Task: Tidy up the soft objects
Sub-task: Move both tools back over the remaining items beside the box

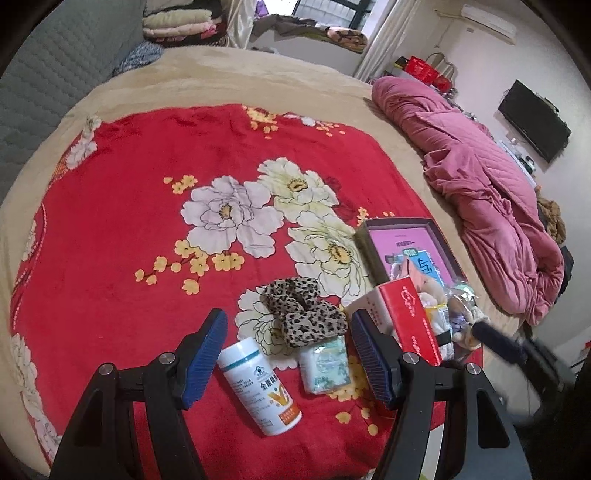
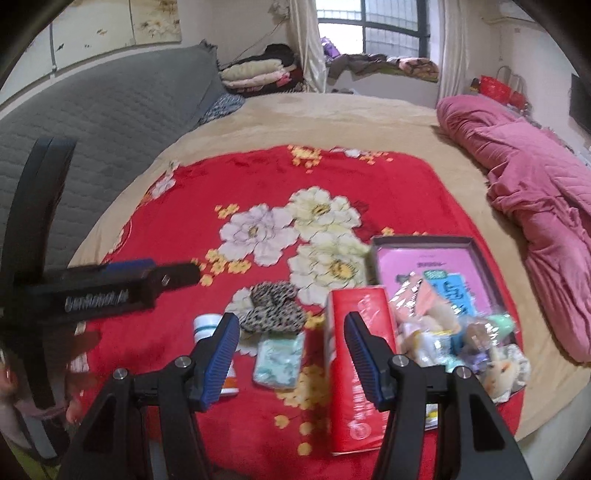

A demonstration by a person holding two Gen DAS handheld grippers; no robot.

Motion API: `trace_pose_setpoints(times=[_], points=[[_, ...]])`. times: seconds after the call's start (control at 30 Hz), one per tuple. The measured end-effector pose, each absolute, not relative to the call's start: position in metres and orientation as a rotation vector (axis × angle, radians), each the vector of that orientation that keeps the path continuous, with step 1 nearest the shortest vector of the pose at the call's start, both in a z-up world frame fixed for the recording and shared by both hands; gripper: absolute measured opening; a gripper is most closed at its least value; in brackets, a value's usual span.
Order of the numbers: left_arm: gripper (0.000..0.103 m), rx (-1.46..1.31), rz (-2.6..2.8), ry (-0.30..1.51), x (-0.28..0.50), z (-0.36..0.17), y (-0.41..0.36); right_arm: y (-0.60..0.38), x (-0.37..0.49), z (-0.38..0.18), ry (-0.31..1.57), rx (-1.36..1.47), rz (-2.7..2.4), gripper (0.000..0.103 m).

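A leopard-print fabric bow [image 1: 303, 314] [image 2: 273, 306] lies on the red flowered blanket [image 1: 129, 240]. In front of it are a pale green tissue packet [image 1: 325, 365] [image 2: 277, 360] and a white bottle [image 1: 258, 387] on its side. To the right, a red and white carton [image 1: 410, 317] [image 2: 354, 369] lies beside a dark-rimmed shallow box [image 1: 397, 221] [image 2: 421, 239] holding bagged plush toys [image 1: 454, 310] [image 2: 461, 339]. My left gripper [image 1: 287, 317] [image 2: 184, 275] hovers open above the bow and bottle. My right gripper [image 2: 291, 317] is open over the packet and carton, holding nothing.
A crumpled pink quilt [image 1: 480, 184] [image 2: 535, 192] lies along the bed's right side. A grey quilted headboard [image 2: 92, 110] stands at the left, with folded blankets [image 1: 177, 22] behind it. A television [image 1: 535, 122] hangs on the right wall. A person's hand [image 2: 74, 406] shows at lower left.
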State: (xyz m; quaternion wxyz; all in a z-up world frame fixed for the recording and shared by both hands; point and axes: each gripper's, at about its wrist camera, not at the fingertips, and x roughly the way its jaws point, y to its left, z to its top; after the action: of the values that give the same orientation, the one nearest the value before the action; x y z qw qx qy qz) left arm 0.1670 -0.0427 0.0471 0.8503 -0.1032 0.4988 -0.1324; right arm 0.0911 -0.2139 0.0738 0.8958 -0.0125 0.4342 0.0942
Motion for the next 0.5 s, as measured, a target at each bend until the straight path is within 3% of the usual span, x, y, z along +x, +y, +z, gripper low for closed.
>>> trace_pose_setpoints(times=[0.5], points=[[0.071, -0.158, -0.337, 1.251, 0.236, -0.034, -0.079, -0.184, 0.109, -0.025, 1.078, 0.02, 0.19, 0.059]])
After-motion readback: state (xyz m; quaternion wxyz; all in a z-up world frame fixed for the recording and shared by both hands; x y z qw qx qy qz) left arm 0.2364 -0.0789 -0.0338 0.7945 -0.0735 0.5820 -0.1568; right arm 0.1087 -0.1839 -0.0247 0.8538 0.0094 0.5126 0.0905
